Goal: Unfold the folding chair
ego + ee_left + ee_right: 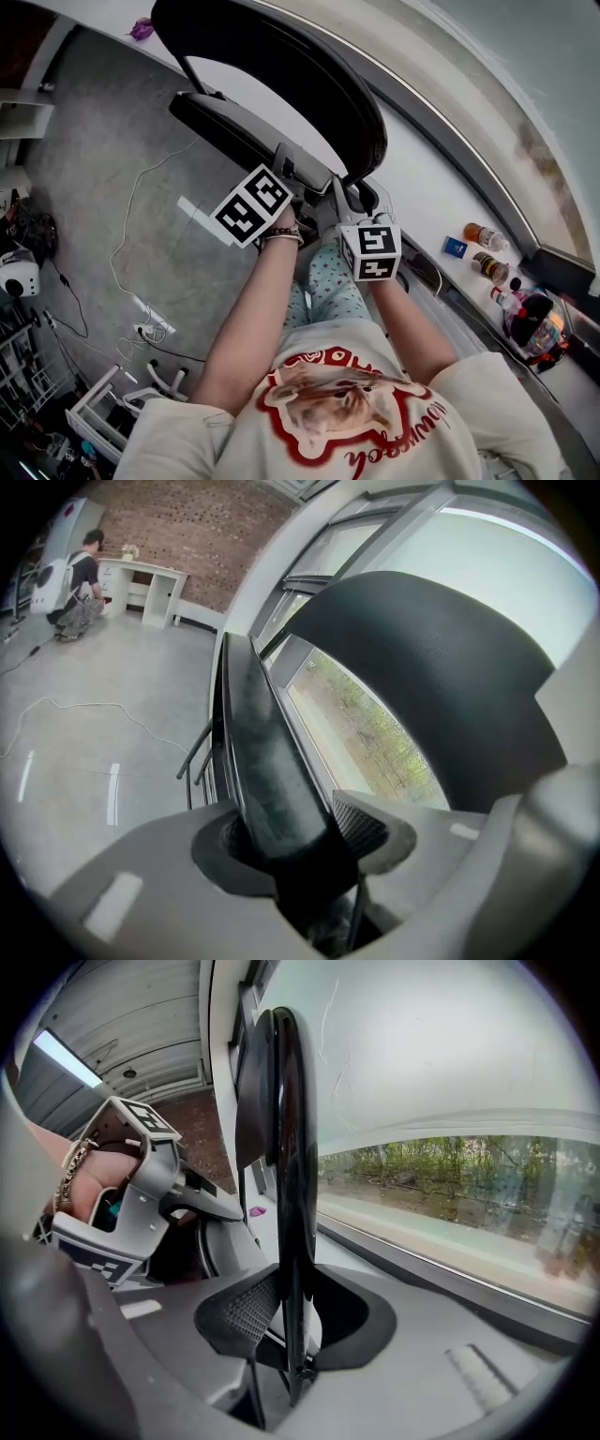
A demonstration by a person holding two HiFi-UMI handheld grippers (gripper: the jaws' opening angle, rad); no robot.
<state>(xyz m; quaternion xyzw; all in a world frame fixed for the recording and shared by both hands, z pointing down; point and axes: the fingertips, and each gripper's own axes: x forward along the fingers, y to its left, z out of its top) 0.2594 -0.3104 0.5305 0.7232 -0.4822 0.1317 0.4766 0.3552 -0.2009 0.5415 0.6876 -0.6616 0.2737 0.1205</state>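
Two clamps alone carry the black plastic folding chair (337, 112), which is held up in front of the person, over the grey floor (94, 187) and just beside the long white window ledge (422, 192). Its broad curved black backrest (281, 52) and its flat black seat panel (220, 122) stand at an angle to each other with a gap between them, so the unfolding looks begun but not finished. The biggest risk is the whole chair dropping: both grips sit on thin edges, and a swing of the backrest could lever an edge out of its pads. Next, the backrest could sweep into the ledge or the window beside it as the chair opens. The left gripper (300, 850) has its jaws clamped on the seat panel's edge. The right gripper (286, 1321) has its jaws closed on the backrest's slim rim, which stands edge-on between the pads. If the two pull at odd angles, the hinge may bind and the rim may slide through the textured pads. Smallest, the small bottles (483, 236) on the ledge near the person's right elbow could be knocked over
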